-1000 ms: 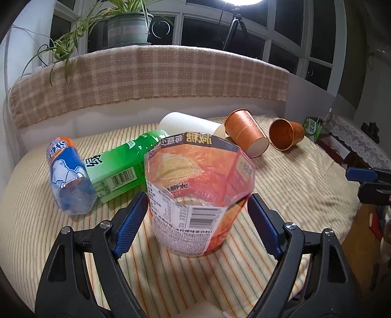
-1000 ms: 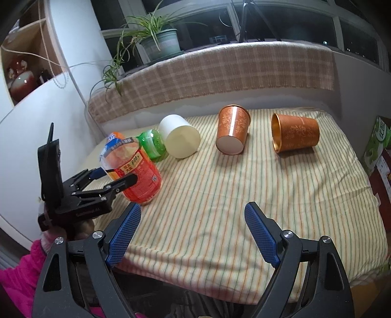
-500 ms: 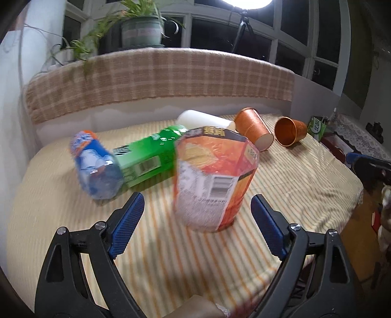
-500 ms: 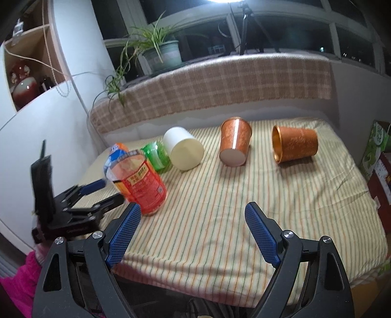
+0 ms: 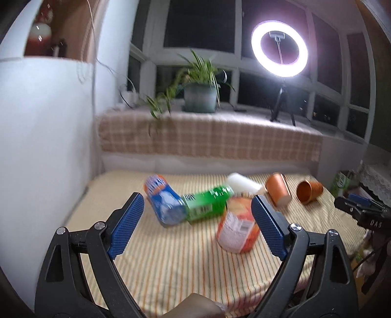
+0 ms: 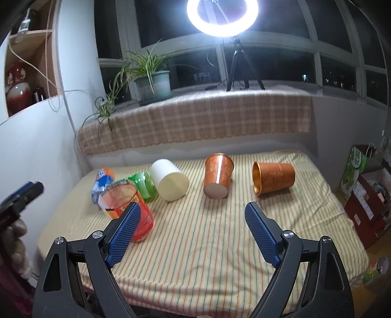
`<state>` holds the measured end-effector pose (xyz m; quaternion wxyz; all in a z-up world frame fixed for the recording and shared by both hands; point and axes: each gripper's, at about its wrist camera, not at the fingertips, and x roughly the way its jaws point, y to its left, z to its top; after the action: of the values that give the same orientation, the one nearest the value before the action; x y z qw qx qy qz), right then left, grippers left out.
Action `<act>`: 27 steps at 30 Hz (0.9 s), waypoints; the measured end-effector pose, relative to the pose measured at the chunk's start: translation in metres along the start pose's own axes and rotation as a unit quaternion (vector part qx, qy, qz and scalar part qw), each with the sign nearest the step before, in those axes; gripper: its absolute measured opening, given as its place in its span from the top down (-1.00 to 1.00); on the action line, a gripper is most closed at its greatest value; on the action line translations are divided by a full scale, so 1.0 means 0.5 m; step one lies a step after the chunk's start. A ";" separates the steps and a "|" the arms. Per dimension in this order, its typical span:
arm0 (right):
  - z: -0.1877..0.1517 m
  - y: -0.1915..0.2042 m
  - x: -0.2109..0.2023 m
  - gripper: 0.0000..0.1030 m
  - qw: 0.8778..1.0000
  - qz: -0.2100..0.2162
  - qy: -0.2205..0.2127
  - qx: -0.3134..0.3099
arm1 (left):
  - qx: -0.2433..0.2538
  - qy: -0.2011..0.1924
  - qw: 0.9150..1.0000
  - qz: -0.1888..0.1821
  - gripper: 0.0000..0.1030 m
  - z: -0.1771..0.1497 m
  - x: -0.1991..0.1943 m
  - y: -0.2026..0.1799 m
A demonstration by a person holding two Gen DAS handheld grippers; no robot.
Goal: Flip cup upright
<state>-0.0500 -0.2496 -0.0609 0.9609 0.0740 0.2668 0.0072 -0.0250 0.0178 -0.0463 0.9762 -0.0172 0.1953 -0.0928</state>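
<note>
An orange cut-bottle cup (image 5: 238, 226) stands upright, mouth up, on the striped table (image 5: 185, 259); it also shows in the right wrist view (image 6: 127, 210). My left gripper (image 5: 196, 226) is open and empty, pulled back above the table's near left. My right gripper (image 6: 193, 232) is open and empty over the table's front. A blue cup (image 6: 102, 181), a green cup (image 6: 143, 187), a white cup (image 6: 171, 182) and two copper cups (image 6: 217, 176) (image 6: 273, 177) lie on their sides.
A white wall (image 6: 36, 146) borders the table's left. A checked cloth ledge (image 6: 195, 122) with a potted plant (image 6: 151, 83) and a ring light (image 6: 222, 17) runs behind. Boxes (image 6: 366, 195) stand at the right.
My left gripper has let go of the orange cup and drawn back and up to the left. The cup stays standing. My right gripper has also risen and drawn back a little.
</note>
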 end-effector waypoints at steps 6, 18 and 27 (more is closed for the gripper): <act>0.010 0.007 -0.028 -0.70 0.999 -0.025 -0.040 -0.006 | 0.008 -0.037 0.999 0.021 -0.78 0.021 -0.043 -0.014; 0.011 -0.002 -0.047 -0.75 0.997 -0.044 -0.063 -0.001 | 0.013 -0.043 0.999 0.019 -1.00 0.025 -0.051 -0.031; 0.012 0.000 -0.046 -0.76 0.997 -0.046 -0.066 -0.003 | 0.015 -0.041 0.998 0.036 -1.00 0.022 -0.048 -0.028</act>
<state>-0.0665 -0.2517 -0.0444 0.9758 0.0587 0.2063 -0.0415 -0.0450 0.0087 -0.0260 0.9862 0.0005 0.1546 -0.0598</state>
